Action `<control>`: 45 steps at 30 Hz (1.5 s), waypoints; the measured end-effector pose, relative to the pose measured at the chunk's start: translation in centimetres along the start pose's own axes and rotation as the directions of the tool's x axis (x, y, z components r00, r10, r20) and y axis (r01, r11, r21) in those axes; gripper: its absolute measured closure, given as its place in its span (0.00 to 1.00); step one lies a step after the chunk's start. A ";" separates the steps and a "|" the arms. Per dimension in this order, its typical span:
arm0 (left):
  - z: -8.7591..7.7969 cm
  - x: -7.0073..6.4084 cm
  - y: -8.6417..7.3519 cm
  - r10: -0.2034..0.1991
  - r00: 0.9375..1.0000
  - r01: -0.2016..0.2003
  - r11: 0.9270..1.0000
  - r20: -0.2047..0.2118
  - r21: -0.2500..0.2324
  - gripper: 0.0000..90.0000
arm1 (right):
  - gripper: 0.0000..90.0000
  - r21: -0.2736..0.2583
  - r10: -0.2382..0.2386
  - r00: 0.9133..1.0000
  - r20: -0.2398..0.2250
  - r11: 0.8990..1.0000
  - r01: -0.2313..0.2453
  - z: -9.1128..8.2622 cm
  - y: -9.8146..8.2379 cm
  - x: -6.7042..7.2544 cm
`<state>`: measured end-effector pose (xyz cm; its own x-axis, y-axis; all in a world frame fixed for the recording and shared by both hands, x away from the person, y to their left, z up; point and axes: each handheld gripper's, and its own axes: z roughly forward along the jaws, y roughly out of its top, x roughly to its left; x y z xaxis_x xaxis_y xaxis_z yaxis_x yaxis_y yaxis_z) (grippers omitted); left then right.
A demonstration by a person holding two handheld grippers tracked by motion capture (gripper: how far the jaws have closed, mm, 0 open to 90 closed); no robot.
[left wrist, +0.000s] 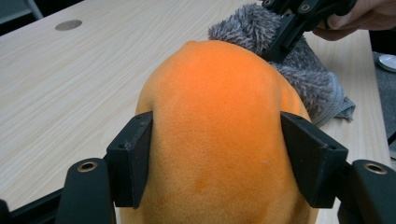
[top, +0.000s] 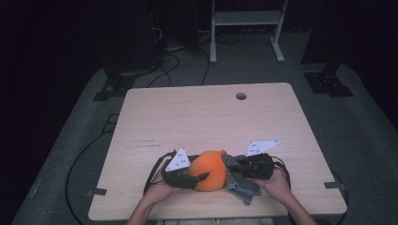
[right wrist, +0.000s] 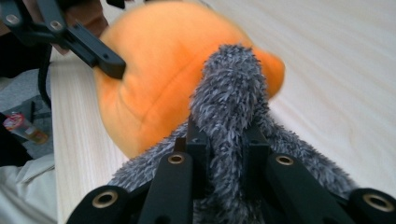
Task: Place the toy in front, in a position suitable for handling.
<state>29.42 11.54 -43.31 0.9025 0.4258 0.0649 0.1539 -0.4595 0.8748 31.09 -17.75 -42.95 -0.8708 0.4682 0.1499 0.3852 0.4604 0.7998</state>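
Pale wooden table (top: 202, 117), seemingly dark room.

Plush ball (top: 211, 169) on table (top: 206, 117) near edge; fuzzy cloth (top: 239, 180) touching its right.

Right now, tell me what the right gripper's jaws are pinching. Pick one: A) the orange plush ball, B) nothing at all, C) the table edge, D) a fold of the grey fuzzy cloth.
D. In the right gripper view the right gripper has its two black jaws closed tight on a raised fold of the grey fuzzy cloth, while the orange plush ball sits behind it between the left gripper's pads.
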 end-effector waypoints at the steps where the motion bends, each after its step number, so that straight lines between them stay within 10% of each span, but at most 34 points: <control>1: 0.0 -0.1 0.1 0.009 1.000 -0.009 1.000 0.000 0.000 0.34 | 0.86 0.000 -0.001 1.000 -0.001 1.000 0.001 -0.3 0.1 0.0; 6: 0.3 -0.6 0.3 0.043 0.999 -0.043 0.999 -0.027 0.000 0.30 | 0.86 -0.071 -0.063 0.998 -0.007 0.996 0.062 -0.9 1.6 1.4; 9: 0.1 0.6 0.4 -0.095 0.995 0.095 0.995 0.011 -0.003 0.15 | 0.86 -0.039 -0.060 0.998 0.002 0.997 0.060 0.0 1.0 1.2; 12: 0.2 1.8 0.0 -0.222 0.975 0.222 0.975 0.024 0.026 0.12 | 0.86 -0.001 -0.048 0.999 0.017 0.999 0.048 -0.1 0.5 0.7; 16: 0.2 0.6 0.7 -0.106 0.993 0.106 0.994 -0.045 0.012 0.31 | 0.86 -0.064 -0.074 0.997 0.007 0.995 0.074 -0.9 1.3 1.7; 19: 0.4 -0.9 1.9 0.009 0.996 -0.009 1.000 -0.094 0.001 0.35 | 0.86 -0.082 -0.141 0.990 0.017 0.987 0.142 -0.9 2.7 3.0; 23: 0.3 -0.2 1.3 -0.040 0.998 0.040 0.999 -0.049 0.003 0.24 | 0.86 -0.054 -0.102 0.995 0.011 0.993 0.102 -0.1 1.4 2.0; 27: 0.5 1.3 0.5 -0.204 0.979 0.204 0.979 -0.005 0.008 0.13 | 0.86 -0.012 -0.104 0.994 0.032 0.994 0.104 0.0 0.7 1.9; 33: 0.4 -0.9 1.8 0.015 0.996 -0.014 1.000 -0.084 0.010 0.35 | 0.86 -0.087 -0.158 0.987 0.033 0.983 0.160 -1.0 2.5 3.2; 36: 0.3 -1.0 2.1 0.022 0.997 -0.021 1.000 -0.070 0.018 0.33 | 0.86 -0.057 -0.162 0.986 0.046 0.985 0.165 -0.5 2.3 2.9; 39: 0.2 0.1 1.6 -0.067 0.997 0.067 0.998 -0.025 0.000 0.19 | 0.86 -0.040 -0.141 0.989 0.042 0.989 0.142 -0.2 1.4 2.4; 44: 0.3 2.1 0.4 -0.267 0.963 0.267 0.964 0.026 0.019 0.13 | 0.86 -0.003 -0.139 0.988 0.064 0.990 0.140 -0.1 0.9 2.1; 45: 0.4 1.9 0.3 -0.258 0.966 0.257 0.966 0.015 0.017 0.17 | 0.86 -0.001 -0.137 0.989 0.063 0.991 0.137 -0.1 0.9 2.1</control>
<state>31.36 11.92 -43.15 0.8383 0.5181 -0.1698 0.3876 -0.3472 0.8539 29.55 -16.46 -41.88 -0.8945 0.4471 0.0020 0.2616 0.5197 0.8133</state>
